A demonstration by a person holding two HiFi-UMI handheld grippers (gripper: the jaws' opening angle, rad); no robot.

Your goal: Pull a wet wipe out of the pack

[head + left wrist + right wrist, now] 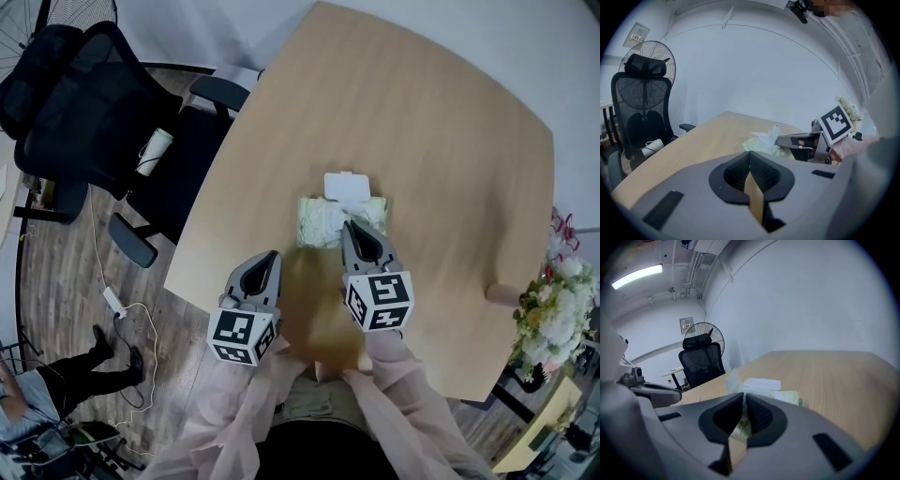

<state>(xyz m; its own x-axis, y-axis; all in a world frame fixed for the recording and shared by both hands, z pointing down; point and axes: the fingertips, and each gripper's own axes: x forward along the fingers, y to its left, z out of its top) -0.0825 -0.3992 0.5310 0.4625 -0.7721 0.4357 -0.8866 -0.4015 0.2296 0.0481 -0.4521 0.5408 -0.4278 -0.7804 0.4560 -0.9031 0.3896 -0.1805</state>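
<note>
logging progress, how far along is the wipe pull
Done: white plastic flip lid of the pale green soft wipe pack stands open. In hand: right gripper shut on the thin white wipe poking up. To do: pull it free; left gripper shut, empty.

A big wood table stands on a wood floor. A black chair is beside it, a fan behind.
</note>
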